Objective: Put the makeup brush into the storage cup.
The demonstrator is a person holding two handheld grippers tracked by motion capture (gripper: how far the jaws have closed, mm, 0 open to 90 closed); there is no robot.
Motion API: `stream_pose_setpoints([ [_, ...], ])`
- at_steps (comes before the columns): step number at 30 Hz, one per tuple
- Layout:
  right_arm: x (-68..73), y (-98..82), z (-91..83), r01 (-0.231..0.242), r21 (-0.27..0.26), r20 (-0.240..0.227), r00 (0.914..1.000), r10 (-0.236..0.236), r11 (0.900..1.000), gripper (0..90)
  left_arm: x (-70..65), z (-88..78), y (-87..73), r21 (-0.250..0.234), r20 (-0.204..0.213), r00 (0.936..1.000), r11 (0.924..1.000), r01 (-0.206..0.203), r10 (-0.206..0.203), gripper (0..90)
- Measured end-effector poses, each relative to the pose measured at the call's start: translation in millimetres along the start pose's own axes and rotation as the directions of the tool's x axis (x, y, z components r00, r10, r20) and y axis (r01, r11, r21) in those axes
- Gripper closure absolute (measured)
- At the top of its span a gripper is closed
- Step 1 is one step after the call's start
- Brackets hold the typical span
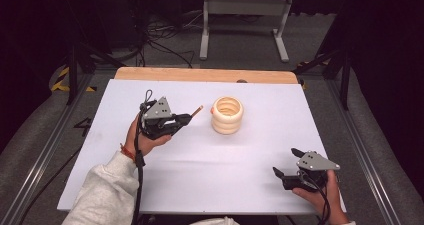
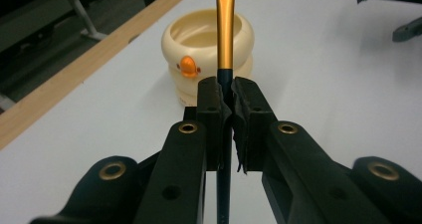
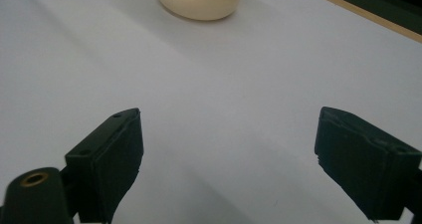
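A slim brush with a gold ferrule and dark handle is clamped in my left gripper, whose jaws are shut on the handle. From above, the left gripper hovers at the table's left-middle, and the brush points right toward a cream ribbed cup. The cup has a small orange duck beak and stands upright just beyond the brush tip. My right gripper rests near the front right, open and holding nothing. Its jaws stand wide apart, with the cup far ahead.
A white sheet covers the table, with a wooden strip along its far edge. A white table frame and cables lie on the floor beyond. The other gripper shows at the top right of the left gripper view.
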State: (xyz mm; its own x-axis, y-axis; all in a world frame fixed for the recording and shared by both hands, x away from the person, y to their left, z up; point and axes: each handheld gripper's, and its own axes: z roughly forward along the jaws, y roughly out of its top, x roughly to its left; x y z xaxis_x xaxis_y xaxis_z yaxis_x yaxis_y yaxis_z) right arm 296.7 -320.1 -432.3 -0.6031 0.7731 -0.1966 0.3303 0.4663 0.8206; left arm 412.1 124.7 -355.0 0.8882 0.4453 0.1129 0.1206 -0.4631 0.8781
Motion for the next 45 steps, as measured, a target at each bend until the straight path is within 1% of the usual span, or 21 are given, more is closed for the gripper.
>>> stream_pose_setpoints([
  [1, 0.0, 0.0, 0.1, -0.001, 0.000, 0.001, 1.0000, 0.001, 1.000, 12.7, 1.0, -0.2, 1.6, -0.016, 0.013, 0.9999, 0.9998, 0.011, -0.010, 82.8],
  [6, 0.0, 0.0, -0.3, -0.007, -0.003, 0.001, 1.0000, 0.007, 1.000, 12.6, 3.4, 3.6, 12.3, -0.055, 0.011, 0.9999, 0.9984, 0.010, -0.009, 82.8],
  [8, -0.2, -0.1, -0.4, -0.006, -0.003, 0.002, 1.0000, 0.006, 1.000, 12.6, 4.9, 4.7, 15.8, -0.069, 0.018, 0.9998, 0.9975, 0.014, -0.013, 82.8],
  [13, -1.0, -0.5, -1.1, -0.007, -0.006, 0.003, 1.0000, 0.007, 1.000, 12.6, 7.2, 9.7, 25.4, -0.083, 0.022, 0.9998, 0.9965, 0.006, -0.005, 82.8],
  [14, -1.1, -0.5, -1.3, -0.008, -0.007, 0.005, 1.0000, 0.008, 1.000, 12.6, 6.9, 10.4, 26.4, -0.089, 0.020, 0.9997, 0.9960, 0.013, -0.011, 82.8],
  [15, -1.2, -0.5, -1.5, -0.009, -0.008, 0.006, 0.9999, 0.009, 1.000, 12.5, 7.6, 11.1, 27.8, -0.095, 0.022, 0.9997, 0.9954, 0.010, -0.008, 82.8],
  [16, -1.3, -0.4, -1.8, -0.012, -0.009, 0.004, 0.9999, 0.012, 1.000, 12.6, 7.8, 12.3, 29.2, -0.098, 0.031, 0.9994, 0.9951, 0.017, -0.014, 82.8],
  [20, -1.0, -0.4, -1.8, -0.009, -0.010, 0.007, 0.9999, 0.009, 1.000, 12.5, 8.6, 17.7, 35.3, -0.106, 0.031, 0.9995, 0.9943, 0.004, 0.000, 82.8],
  [22, -1.2, -0.4, -1.9, -0.009, -0.010, 0.009, 0.9999, 0.009, 1.000, 12.5, 9.2, 20.6, 40.6, -0.118, 0.041, 0.9991, 0.9930, 0.009, -0.004, 82.8],
  [25, -1.2, -0.5, -2.2, -0.011, -0.010, 0.011, 0.9999, 0.011, 1.000, 12.4, 10.0, 22.9, 46.1, -0.128, 0.041, 0.9991, 0.9917, 0.005, 0.000, 82.8],
  [27, -1.4, -0.7, -2.4, -0.014, -0.011, 0.011, 0.9998, 0.014, 1.000, 12.3, 10.0, 24.5, 49.8, -0.134, 0.053, 0.9986, 0.9909, 0.007, 0.000, 82.8],
  [29, -1.7, -0.8, -2.9, -0.016, -0.013, 0.011, 0.9998, 0.016, 1.000, 12.3, 9.6, 26.6, 54.3, -0.142, 0.047, 0.9987, 0.9899, -0.011, 0.017, 82.8],
  [31, -2.2, -0.8, -3.3, -0.017, -0.017, 0.015, 0.9997, 0.017, 1.000, 12.3, 9.0, 28.9, 57.0, -0.149, 0.055, 0.9984, 0.9888, -0.001, 0.009, 82.8],
  [33, -2.4, -0.9, -3.7, -0.019, -0.018, 0.013, 0.9997, 0.019, 1.000, 12.2, 9.4, 31.8, 60.3, -0.156, 0.061, 0.9980, 0.9877, -0.007, 0.017, 82.8],
  [34, -2.5, -1.0, -3.8, -0.018, -0.019, 0.015, 0.9997, 0.018, 1.000, 12.2, 9.2, 33.2, 61.5, -0.161, 0.061, 0.9981, 0.9870, 0.001, 0.009, 82.8],
  [37, -2.8, -0.8, -4.1, -0.018, -0.020, 0.015, 0.9997, 0.018, 1.000, 12.0, 8.8, 36.7, 65.2, -0.166, 0.067, 0.9977, 0.9861, 0.000, 0.012, 82.8],
  [38, -2.6, -0.7, -4.1, -0.015, -0.021, 0.016, 0.9998, 0.016, 1.000, 12.0, 9.3, 37.6, 66.6, -0.167, 0.066, 0.9977, 0.9859, -0.007, 0.018, 82.8],
  [40, -2.0, -0.7, -3.9, -0.014, -0.020, 0.016, 0.9998, 0.014, 1.000, 12.0, 9.3, 38.8, 69.5, -0.171, 0.070, 0.9973, 0.9853, -0.008, 0.020, 82.8],
  [41, -1.7, -0.8, -3.7, -0.011, -0.017, 0.017, 0.9998, 0.011, 1.000, 12.0, 9.6, 39.6, 70.6, -0.178, 0.073, 0.9973, 0.9841, 0.000, 0.013, 82.8],
  [42, -1.7, -0.9, -3.5, -0.011, -0.015, 0.017, 0.9998, 0.011, 1.000, 12.0, 10.8, 40.5, 72.6, -0.179, 0.069, 0.9974, 0.9837, -0.011, 0.024, 82.8],
  [45, -2.0, -0.9, -3.5, -0.015, -0.017, 0.019, 0.9997, 0.016, 1.000, 12.0, 11.7, 41.5, 75.2, -0.187, 0.075, 0.9970, 0.9824, -0.005, 0.019, 82.8],
])
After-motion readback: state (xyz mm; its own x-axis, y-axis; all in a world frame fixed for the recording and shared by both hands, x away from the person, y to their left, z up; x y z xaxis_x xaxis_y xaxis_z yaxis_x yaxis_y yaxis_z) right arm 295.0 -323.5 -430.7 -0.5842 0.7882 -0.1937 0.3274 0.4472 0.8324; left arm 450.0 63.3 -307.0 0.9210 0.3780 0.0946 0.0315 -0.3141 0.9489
